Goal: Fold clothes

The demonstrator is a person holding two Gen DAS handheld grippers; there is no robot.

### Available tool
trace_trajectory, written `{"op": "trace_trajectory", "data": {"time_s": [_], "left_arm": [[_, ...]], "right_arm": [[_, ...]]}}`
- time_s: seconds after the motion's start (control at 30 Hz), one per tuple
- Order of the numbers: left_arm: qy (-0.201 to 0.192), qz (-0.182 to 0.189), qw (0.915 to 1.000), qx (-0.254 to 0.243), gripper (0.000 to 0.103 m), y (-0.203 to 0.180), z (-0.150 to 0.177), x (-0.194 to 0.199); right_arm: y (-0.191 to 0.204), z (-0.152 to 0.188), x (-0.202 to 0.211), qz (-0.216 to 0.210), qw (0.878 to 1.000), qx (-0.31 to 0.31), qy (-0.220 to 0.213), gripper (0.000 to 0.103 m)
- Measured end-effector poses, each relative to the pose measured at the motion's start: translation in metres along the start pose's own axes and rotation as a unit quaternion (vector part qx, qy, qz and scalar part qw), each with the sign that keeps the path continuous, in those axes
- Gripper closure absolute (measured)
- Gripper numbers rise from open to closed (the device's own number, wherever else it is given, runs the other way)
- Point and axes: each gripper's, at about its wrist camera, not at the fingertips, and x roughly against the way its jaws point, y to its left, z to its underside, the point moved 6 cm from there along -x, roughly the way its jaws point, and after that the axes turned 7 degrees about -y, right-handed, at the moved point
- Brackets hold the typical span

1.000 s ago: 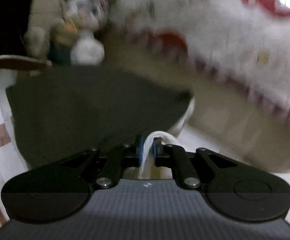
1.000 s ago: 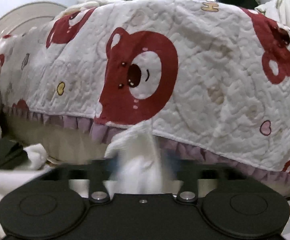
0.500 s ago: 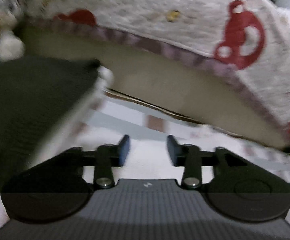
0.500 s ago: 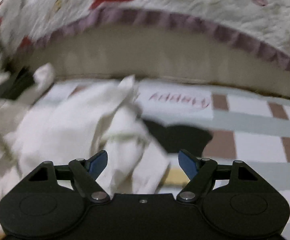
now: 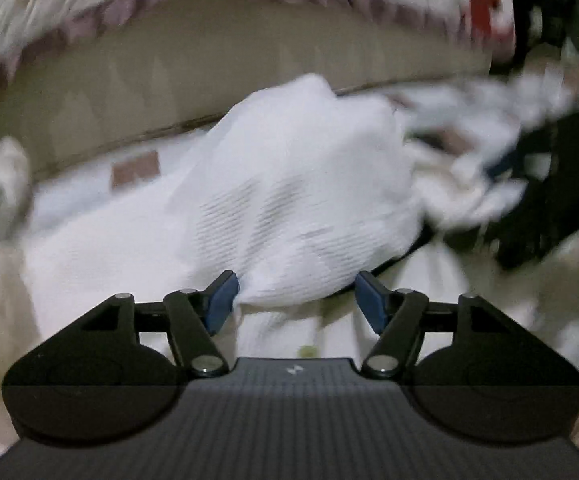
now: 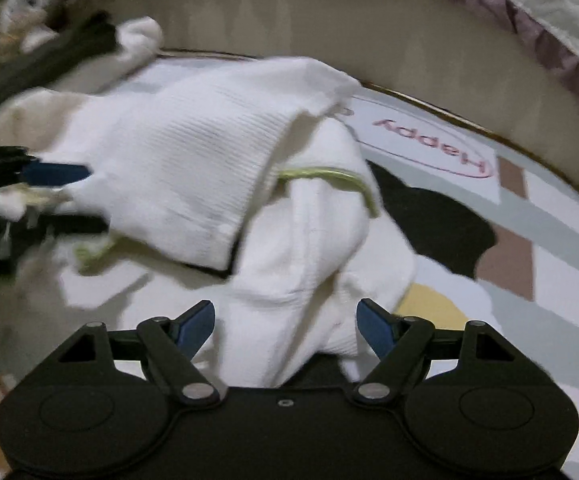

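A white ribbed garment (image 5: 289,208) lies crumpled on the checked mat. My left gripper (image 5: 295,300) hangs just over its near edge. Its jaws are opening, and the cloth lies ahead of the blue pads without being pressed. In the right wrist view the same garment (image 6: 193,152) shows a yellow-green trim (image 6: 321,172). A fold of it runs down between the spread fingers of my right gripper (image 6: 285,320), which is open and not pinching it. The left gripper's blue fingertip (image 6: 53,174) pokes in from the left edge.
A bed with a red-and-white bear quilt (image 6: 549,8) stands close behind the mat (image 6: 529,208). A dark garment (image 6: 437,220) lies under the white one. A dark folded piece (image 6: 49,52) and a plush toy (image 6: 25,0) sit far left.
Both grippers let go of the white cloth and opened. The left one swung from the dark folded garment to the white pile. The right one sank from facing the bed to the mat.
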Motion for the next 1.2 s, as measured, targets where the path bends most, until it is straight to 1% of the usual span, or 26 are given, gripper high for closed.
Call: {"op": "trace_trajectory", "data": {"time_s": [0.03, 0.07, 0.1, 0.13, 0.17, 0.2, 0.3, 0.37, 0.43, 0.47, 0.5, 0.57, 0.63, 0.7, 0.77, 0.83, 0.87, 0.9, 0.93, 0.97, 1.0, 1.03, 1.07, 1.1, 1.13, 1.2], "left_arm": [[-0.008, -0.019, 0.9992, -0.034, 0.038, -0.004, 0.001, -0.007], [-0.010, -0.034, 0.9982, -0.048, 0.041, -0.005, 0.002, -0.010], [-0.012, -0.049, 0.9969, -0.060, 0.051, -0.005, 0.003, -0.014], [-0.013, -0.050, 0.9974, -0.051, 0.092, -0.001, 0.000, -0.011], [-0.014, -0.050, 0.9978, -0.041, 0.092, 0.003, -0.004, -0.007], [-0.022, -0.039, 0.9987, -0.024, 0.092, 0.010, -0.010, 0.002], [-0.060, -0.074, 0.9954, 0.008, 0.092, 0.035, -0.029, 0.032], [-0.085, -0.116, 0.9893, 0.022, 0.092, 0.055, -0.041, 0.049], [-0.108, -0.168, 0.9792, 0.035, 0.092, 0.082, -0.052, 0.061], [-0.115, -0.186, 0.9746, 0.050, 0.092, 0.095, -0.060, 0.065], [-0.115, -0.197, 0.9713, 0.067, 0.092, 0.110, -0.068, 0.066], [-0.115, -0.208, 0.9679, 0.083, 0.092, 0.137, -0.086, 0.066], [-0.128, -0.228, 0.9625, 0.074, 0.092, 0.165, -0.110, 0.066], [-0.144, -0.248, 0.9539, 0.088, 0.092, 0.188, -0.135, 0.070], [-0.163, -0.250, 0.9487, 0.105, 0.092, 0.203, -0.157, 0.069], [-0.201, -0.238, 0.9433, 0.115, 0.090, 0.206, -0.177, 0.068], [-0.215, -0.232, 0.9407, 0.123, 0.082, 0.203, -0.183, 0.064], [-0.193, -0.226, 0.9463, 0.128, 0.074, 0.197, -0.177, 0.051], [-0.169, -0.219, 0.9516, 0.133, 0.048, 0.191, -0.171, 0.037], [-0.145, -0.213, 0.9564, 0.137, 0.037, 0.185, -0.165, 0.023], [-0.121, -0.207, 0.9605, 0.142, 0.037, 0.178, -0.159, 0.009], [-0.096, -0.200, 0.9640, 0.147, 0.037, 0.172, -0.153, -0.004], [-0.072, -0.189, 0.9656, 0.164, 0.037, 0.160, -0.137, -0.010], [-0.048, -0.177, 0.9646, 0.189, 0.037, 0.144, -0.115, -0.014], [-0.027, -0.157, 0.9641, 0.213, 0.037, 0.133, -0.093, -0.015], [0.015, -0.114, 0.9590, 0.259, 0.037, 0.112, -0.050, -0.016]], "right_arm": [[-0.002, 0.001, -0.007, 0.021, 1.000, 0.007, 0.002, 0.021], [-0.003, 0.001, -0.014, 0.038, 0.999, 0.011, 0.003, 0.022], [-0.006, 0.000, -0.015, 0.039, 0.999, 0.005, -0.006, 0.023], [-0.009, -0.001, -0.014, 0.033, 0.999, -0.007, -0.020, 0.039], [-0.013, -0.003, -0.011, 0.031, 0.999, -0.019, -0.031, 0.054], [-0.019, -0.004, -0.007, 0.034, 0.998, -0.032, -0.036, 0.084], [-0.035, -0.010, 0.016, 0.028, 0.994, -0.073, -0.070, 0.088], [-0.043, -0.017, 0.035, 0.044, 0.992, -0.070, -0.092, 0.091], [-0.050, -0.025, 0.051, 0.096, 0.989, -0.039, -0.107, 0.093], [-0.053, -0.029, 0.059, 0.125, 0.985, -0.022, -0.113, 0.094], [-0.057, -0.035, 0.065, 0.141, 0.982, -0.014, -0.121, 0.095], [-0.068, -0.046, 0.077, 0.160, 0.978, -0.009, -0.136, 0.096], [-0.079, -0.059, 0.091, 0.175, 0.972, -0.009, -0.154, 0.097], [-0.090, -0.074, 0.110, 0.182, 0.967, -0.016, -0.177, 0.097], [-0.101, -0.087, 0.131, 0.196, 0.961, -0.017, -0.197, 0.097], [-0.111, -0.100, 0.151, 0.210, 0.954, -0.015, -0.213, 0.098], [-0.117, -0.106, 0.157, 0.220, 0.951, -0.013, -0.217, 0.098], [-0.124, -0.114, 0.163, 0.231, 0.948, -0.010, -0.219, 0.097], [-0.133, -0.120, 0.164, 0.241, 0.948, -0.010, -0.210, 0.097], [-0.146, -0.123, 0.159, 0.250, 0.947, -0.025, -0.198, 0.097], [-0.160, -0.125, 0.153, 0.259, 0.946, -0.045, -0.188, 0.091], [-0.173, -0.124, 0.141, 0.259, 0.949, -0.062, -0.171, 0.073], [-0.186, -0.119, 0.124, 0.252, 0.953, -0.078, -0.148, 0.073], [-0.197, -0.111, 0.106, 0.245, 0.957, -0.094, -0.123, 0.060], [-0.206, -0.100, 0.090, 0.233, 0.960, -0.116, -0.098, 0.053], [-0.213, -0.067, 0.065, 0.201, 0.962, -0.174, -0.055, 0.053]]}}
